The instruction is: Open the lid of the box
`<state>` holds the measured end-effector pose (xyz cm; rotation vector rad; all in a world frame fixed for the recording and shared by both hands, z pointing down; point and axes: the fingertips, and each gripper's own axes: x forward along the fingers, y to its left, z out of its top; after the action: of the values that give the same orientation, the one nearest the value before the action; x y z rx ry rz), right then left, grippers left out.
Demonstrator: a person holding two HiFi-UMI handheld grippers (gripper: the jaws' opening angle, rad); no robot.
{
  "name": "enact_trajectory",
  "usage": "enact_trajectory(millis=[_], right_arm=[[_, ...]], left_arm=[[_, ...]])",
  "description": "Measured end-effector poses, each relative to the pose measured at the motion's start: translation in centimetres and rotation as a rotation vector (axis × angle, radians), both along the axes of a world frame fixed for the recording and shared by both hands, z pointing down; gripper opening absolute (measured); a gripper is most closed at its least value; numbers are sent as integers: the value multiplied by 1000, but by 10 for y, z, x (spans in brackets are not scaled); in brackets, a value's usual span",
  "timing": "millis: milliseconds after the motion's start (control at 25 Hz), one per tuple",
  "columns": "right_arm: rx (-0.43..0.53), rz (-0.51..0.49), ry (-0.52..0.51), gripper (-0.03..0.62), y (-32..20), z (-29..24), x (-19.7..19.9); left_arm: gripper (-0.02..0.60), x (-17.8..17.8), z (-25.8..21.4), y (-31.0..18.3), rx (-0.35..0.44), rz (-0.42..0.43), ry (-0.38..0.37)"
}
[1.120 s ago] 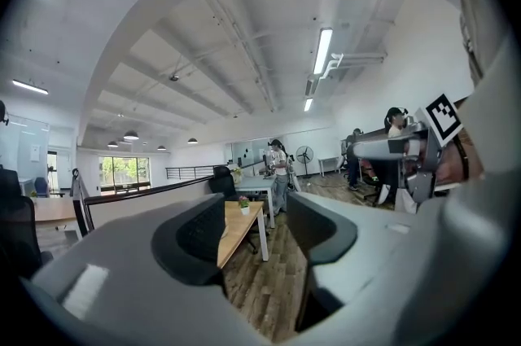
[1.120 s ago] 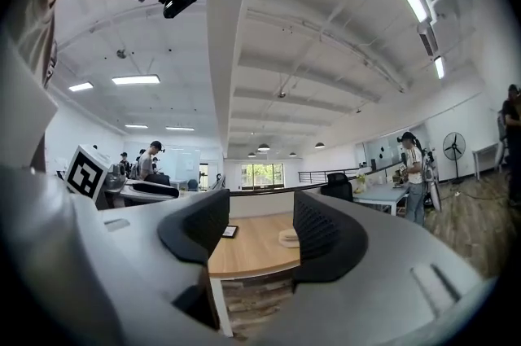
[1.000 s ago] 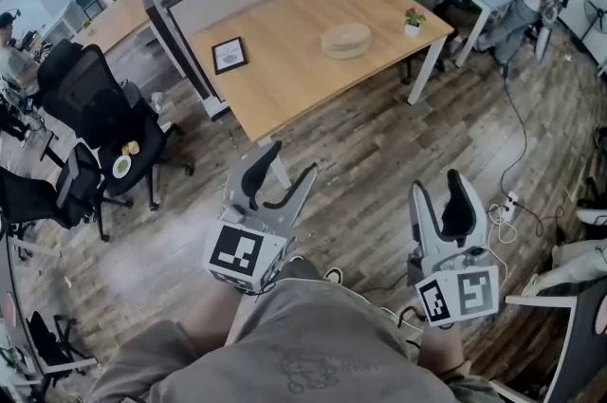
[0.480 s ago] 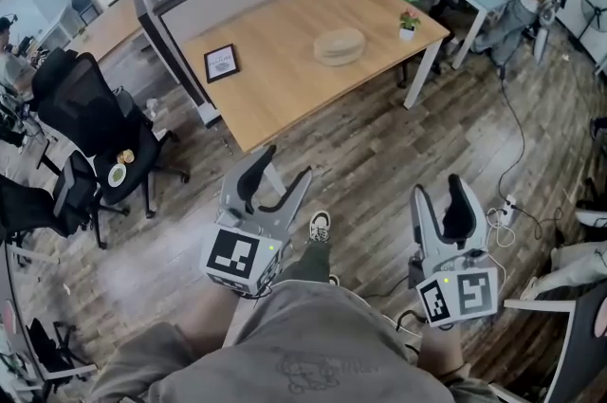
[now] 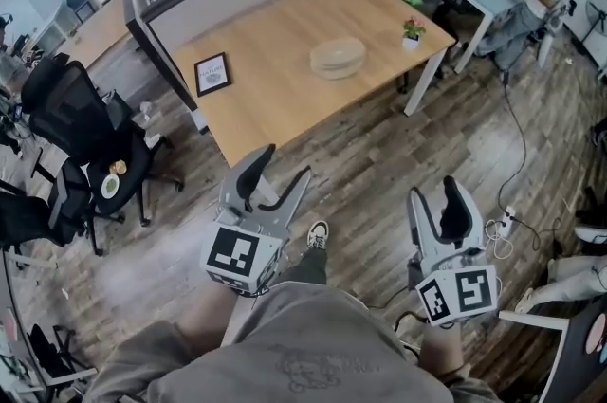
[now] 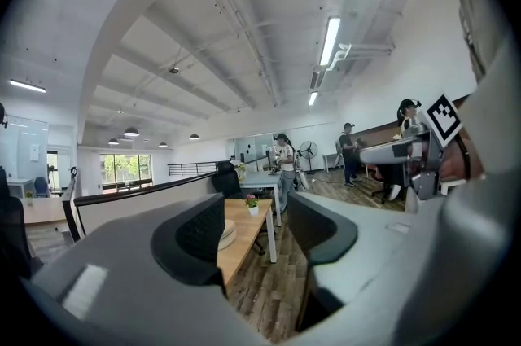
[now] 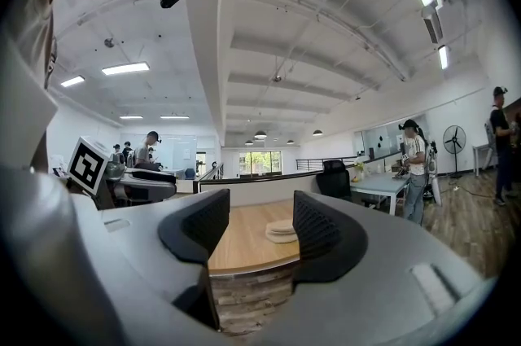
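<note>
A: What changed since a moment ago?
B: In the head view, the table (image 5: 275, 98) has slid down closer to you, so you have walked nearer. The round box (image 5: 338, 58) sits on it with its lid on. It is well apart from both grippers, ahead and between them.
A: Which one is closer?
B: Your left gripper (image 5: 285, 166) looks a bit nearer than your right gripper (image 5: 436, 192). The box is round and flat, so no side is longer.
A: And the left gripper view?
B: Jaws apart, nothing held. The box peeks out far off, just past the left jaw.
A: The right gripper view?
B: Jaws apart and empty too. The box shows right in the gap, far ahead, so that one points straight at it.
</note>
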<state>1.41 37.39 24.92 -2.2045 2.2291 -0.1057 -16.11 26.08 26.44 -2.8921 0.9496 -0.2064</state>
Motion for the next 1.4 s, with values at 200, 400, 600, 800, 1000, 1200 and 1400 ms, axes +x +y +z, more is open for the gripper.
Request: enact_trajectory(millis=[200, 400, 600, 800, 1000, 1200, 1400], right_arm=[[-20, 9, -3, 230, -60, -1, 17], [-55, -11, 20, 230, -129, 4, 28], [-57, -22, 33, 230, -192, 1, 37], [-45, -42, 38, 230, -239, -2, 42], [-55, -63, 57, 230, -268, 2, 58], [-64, -76, 46, 230, -298, 11, 79], [-73, -124, 43, 230, -340, 19, 105]], left_arm=[[242, 19, -3, -57, -19, 14, -13], [242, 34, 3, -122, -48, 13, -21], [242, 45, 2, -182, -14, 30, -20], [242, 52, -5, -224, 13, 28, -16], [242, 57, -4, -258, 20, 7, -30], [242, 78, 3, -284, 25, 5, -50], [242, 100, 9, -315, -12, -47, -52]])
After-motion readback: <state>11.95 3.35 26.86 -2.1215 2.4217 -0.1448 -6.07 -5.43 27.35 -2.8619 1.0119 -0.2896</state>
